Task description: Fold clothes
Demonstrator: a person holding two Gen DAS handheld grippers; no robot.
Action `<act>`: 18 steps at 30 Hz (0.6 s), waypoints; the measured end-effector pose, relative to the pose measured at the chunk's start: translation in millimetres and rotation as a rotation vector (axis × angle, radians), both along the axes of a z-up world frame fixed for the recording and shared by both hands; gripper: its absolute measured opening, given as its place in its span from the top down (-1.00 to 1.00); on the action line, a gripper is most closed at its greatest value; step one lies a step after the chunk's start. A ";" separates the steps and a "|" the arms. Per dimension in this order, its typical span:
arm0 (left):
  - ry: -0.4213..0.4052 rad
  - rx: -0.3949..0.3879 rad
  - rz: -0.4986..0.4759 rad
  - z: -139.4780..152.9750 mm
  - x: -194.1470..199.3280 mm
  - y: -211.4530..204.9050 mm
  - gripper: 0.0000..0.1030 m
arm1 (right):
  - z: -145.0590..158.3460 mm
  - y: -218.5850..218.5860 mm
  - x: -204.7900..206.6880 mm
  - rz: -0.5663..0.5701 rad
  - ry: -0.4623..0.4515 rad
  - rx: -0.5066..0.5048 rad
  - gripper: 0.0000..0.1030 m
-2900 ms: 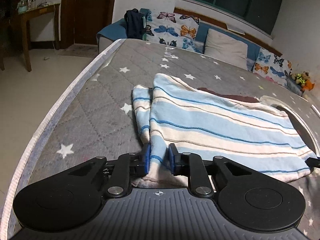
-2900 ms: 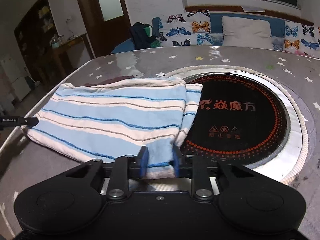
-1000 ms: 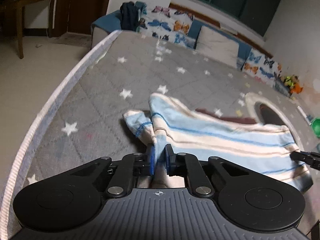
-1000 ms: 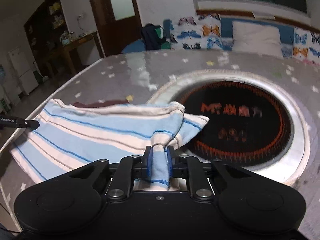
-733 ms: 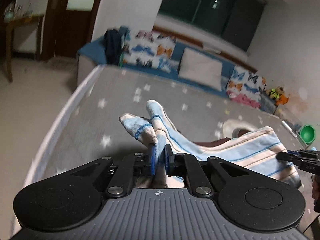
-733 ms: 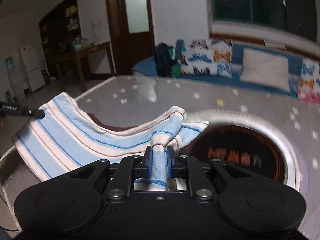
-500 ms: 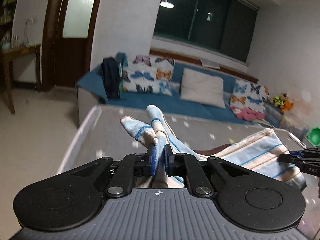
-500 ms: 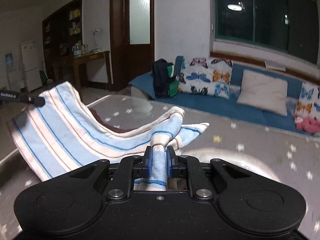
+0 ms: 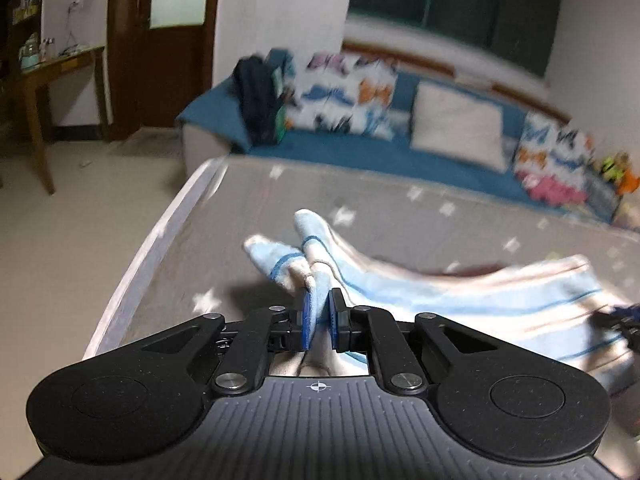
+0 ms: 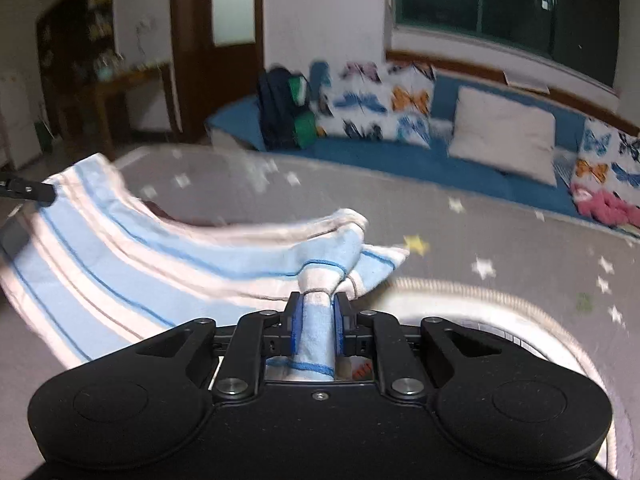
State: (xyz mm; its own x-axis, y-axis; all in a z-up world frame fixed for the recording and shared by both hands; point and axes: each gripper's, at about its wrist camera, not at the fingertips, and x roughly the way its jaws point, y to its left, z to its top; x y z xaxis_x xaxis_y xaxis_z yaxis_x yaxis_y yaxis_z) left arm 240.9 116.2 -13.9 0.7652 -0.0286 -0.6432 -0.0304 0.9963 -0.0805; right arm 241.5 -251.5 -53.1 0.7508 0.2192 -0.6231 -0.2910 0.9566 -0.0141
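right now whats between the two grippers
The striped cloth spans the stretch, pinched in the right gripper and reaching the left gripper; the right wrist view shows it.

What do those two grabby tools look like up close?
Both look alike. The left tool is matte black, with two round humps, silver screws, jointed black links and blue pads; its ridged grey deck carries a small white crosshair mark. The right tool has the same black humps, screws and blue pads. No sleeves or cables show.
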 end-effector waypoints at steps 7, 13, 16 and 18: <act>0.008 0.050 0.041 -13.8 -6.9 16.6 0.56 | 2.3 -3.4 -3.3 -0.025 -0.012 -0.015 0.37; -0.040 0.097 0.027 -3.5 -32.2 5.1 0.42 | 8.1 2.7 -21.9 0.042 -0.026 0.009 0.36; -0.035 0.095 0.008 -5.2 -44.5 1.6 0.35 | 5.2 6.9 -29.1 0.075 -0.003 0.035 0.36; -0.010 0.109 0.008 -11.1 -48.7 -0.2 0.34 | -1.7 11.2 -32.7 0.086 0.017 0.022 0.36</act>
State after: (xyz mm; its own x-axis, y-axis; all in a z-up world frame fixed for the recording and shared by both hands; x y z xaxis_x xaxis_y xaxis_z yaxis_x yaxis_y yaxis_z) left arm 192.2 116.0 -25.1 0.7714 0.0466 -0.6346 -0.0377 0.9989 0.0275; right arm 208.8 -240.3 -54.8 0.7177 0.2966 -0.6300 -0.3723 0.9280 0.0128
